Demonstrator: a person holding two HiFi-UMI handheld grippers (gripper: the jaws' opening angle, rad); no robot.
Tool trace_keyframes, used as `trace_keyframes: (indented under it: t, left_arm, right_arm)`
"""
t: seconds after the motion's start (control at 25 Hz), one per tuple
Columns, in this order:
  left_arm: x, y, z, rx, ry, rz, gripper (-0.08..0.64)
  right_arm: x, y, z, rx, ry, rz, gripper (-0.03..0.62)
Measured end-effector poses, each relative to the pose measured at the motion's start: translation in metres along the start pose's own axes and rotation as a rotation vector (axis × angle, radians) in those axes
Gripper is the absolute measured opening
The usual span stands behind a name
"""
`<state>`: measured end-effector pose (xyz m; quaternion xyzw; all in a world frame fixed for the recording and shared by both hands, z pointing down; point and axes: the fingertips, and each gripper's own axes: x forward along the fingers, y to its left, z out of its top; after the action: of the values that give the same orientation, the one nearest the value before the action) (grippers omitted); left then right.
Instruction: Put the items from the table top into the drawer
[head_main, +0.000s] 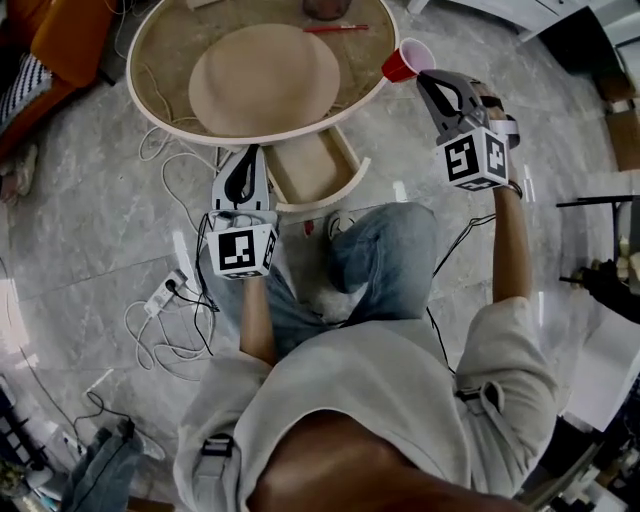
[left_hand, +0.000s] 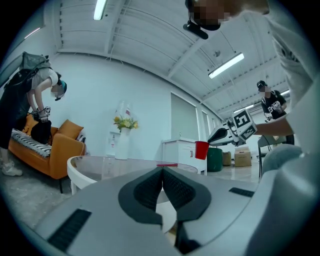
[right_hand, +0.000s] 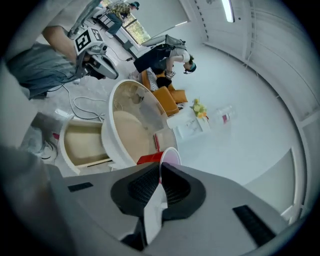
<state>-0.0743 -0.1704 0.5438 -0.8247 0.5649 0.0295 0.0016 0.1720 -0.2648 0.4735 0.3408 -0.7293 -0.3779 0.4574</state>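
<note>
Right gripper (head_main: 426, 82) pinches the red cup (head_main: 407, 60) by its rim, seemingly tipped sideways — open drawer (head_main: 312, 168) lies at seven o'clock, beside the closed left gripper (head_main: 248, 158).

One view from overhead, two from the sides
The head view looks steeply down on the round table (head_main: 165, 50) and open drawer (head_main: 310, 165); the left gripper view faces level across the tabletop; the right gripper view tilts down onto both

Smooth, glossy plastic cup (head_main: 405, 62)
</note>
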Motion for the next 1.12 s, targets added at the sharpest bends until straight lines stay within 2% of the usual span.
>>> trace_keyframes:
  t: [0.24,0.44,0.8,1.12]
  left_arm:
    - [0.009,-0.012,-0.006,-0.013,0.006,-0.033,0.017]
    - [0.010,-0.015,-0.013,-0.023,0.014,-0.041,0.017]
    - [0.005,-0.014,-0.025,-0.016,0.036,-0.028,0.017]
    - [0.002,-0.012,-0.028,-0.008,0.035,-0.001,0.017]
  right_arm:
    - [-0.040,0.028,-0.081,0.134,0.173,0.030,0.037]
    - [-0.033,0.077,-0.107,0.236,0.196,0.106,0.037]
    - [0.026,0.141,-0.083,0.316,0.101,0.243,0.037]
    - [0.089,0.216,-0.038,0.332,0.005,0.427,0.037]
